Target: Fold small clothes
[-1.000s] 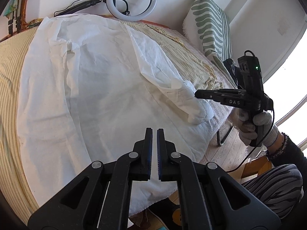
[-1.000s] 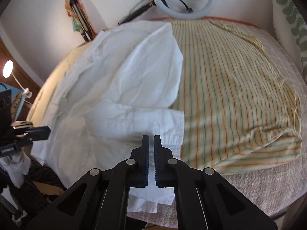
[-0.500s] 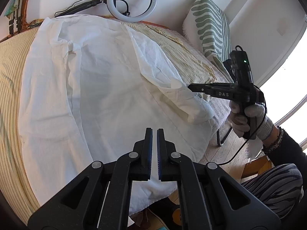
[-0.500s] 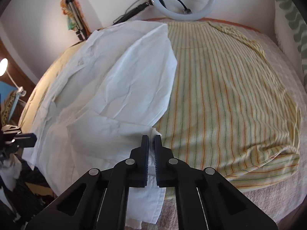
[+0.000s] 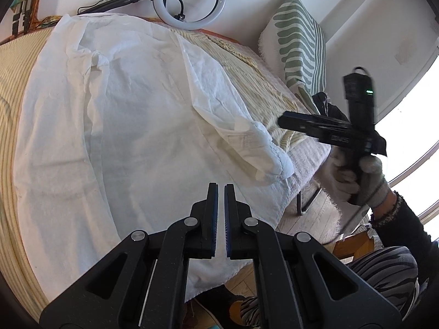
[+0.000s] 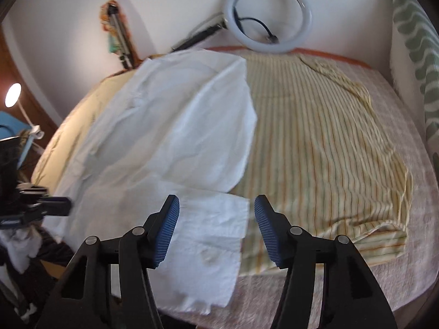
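White shirt (image 6: pixel 170 142) lies with one sleeve folded inward toward 7 o'clock; right gripper (image 6: pixel 216 227) jaws just opened, empty; left gripper (image 5: pixel 221 208) jaws closed, empty; remaining folds pending.

Ring light (image 6: pixel 270 16) vs wall; green-patterned cushion (image 5: pixel 300 46) upright beside; lamp (image 6: pixel 13 95) lit.

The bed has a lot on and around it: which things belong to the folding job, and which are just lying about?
Part of the job:
- white shirt, sleeve folded in
- striped yellow shirt beneath it
- right gripper, just opened, nothing between its pads
- left gripper, shut and empty

Lying about:
- ring light
- green patterned cushion
- lamp
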A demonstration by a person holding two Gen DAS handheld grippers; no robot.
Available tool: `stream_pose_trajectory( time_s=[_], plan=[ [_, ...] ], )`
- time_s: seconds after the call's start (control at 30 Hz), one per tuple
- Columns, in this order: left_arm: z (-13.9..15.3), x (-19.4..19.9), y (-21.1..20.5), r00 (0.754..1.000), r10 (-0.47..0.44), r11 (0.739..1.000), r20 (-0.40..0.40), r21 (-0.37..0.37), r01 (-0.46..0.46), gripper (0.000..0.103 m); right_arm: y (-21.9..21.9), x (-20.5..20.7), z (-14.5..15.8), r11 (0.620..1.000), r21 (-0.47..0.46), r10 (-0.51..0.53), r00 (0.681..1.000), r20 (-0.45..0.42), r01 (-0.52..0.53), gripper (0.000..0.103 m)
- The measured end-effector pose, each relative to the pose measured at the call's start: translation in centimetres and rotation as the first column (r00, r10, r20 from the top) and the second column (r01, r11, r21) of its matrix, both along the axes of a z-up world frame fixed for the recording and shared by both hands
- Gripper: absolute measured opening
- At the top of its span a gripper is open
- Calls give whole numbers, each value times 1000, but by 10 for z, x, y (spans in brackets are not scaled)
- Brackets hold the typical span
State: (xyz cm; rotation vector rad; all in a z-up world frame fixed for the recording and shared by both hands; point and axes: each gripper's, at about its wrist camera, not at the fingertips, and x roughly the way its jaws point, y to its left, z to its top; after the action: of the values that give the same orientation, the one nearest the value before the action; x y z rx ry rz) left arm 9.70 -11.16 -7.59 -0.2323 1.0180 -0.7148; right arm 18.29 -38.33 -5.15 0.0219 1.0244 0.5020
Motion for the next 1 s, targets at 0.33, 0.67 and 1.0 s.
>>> stream_pose_trajectory(
  time_s=[0.33,0.67,1.0],
  plan=[
    [-6,3,3,1000,21,1000,-12,18,-21,1,10,8,-36,995,-81,49,999,-9,-50,6],
    [-6,7,3,999,30,999,-36,-12,-30,1,12,-33,25,993,37,110,990,85,-114,3],
    [-11,8,11,991,52,993,-122,-96,-64,32,75,-79,49,883,62,464,885,49,-466,22]
  ],
)
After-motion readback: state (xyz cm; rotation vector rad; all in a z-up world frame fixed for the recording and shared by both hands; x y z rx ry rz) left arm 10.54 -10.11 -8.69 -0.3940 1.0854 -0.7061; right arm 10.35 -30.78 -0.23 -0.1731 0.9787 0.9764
